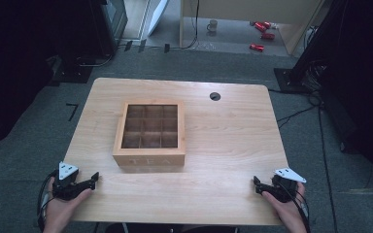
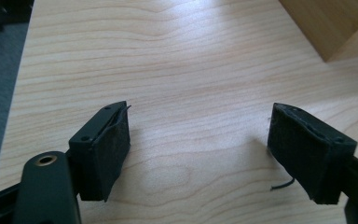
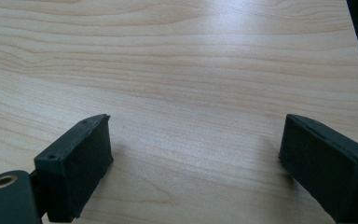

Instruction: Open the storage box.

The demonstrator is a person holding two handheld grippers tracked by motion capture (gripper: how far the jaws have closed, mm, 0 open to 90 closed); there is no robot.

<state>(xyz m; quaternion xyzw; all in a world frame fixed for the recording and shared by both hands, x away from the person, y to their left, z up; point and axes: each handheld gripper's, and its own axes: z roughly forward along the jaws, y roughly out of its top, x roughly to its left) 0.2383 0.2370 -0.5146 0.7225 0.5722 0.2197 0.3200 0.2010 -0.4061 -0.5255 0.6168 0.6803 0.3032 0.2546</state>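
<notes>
the pale wood-grain table (image 1: 233, 145) carries a square wooden tea box (image 1: 149, 132) left of centre, its glass-paned lid down over nine compartments, "tea" on the near face. nothing is in hand, so this looks like a starting pose; the next move probably calls for reaching the lid's near edge. the left gripper (image 2: 198, 147) and right gripper (image 3: 196, 161) rest at the near corners, padded black jaws spread wide, empty.

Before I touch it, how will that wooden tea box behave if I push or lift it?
The tea box looks rigid wood, low and wide, so it likely slides rather than tips. Its lid seems to have a clear window, possibly fragile. It probably outspans the open left tongs.
</notes>
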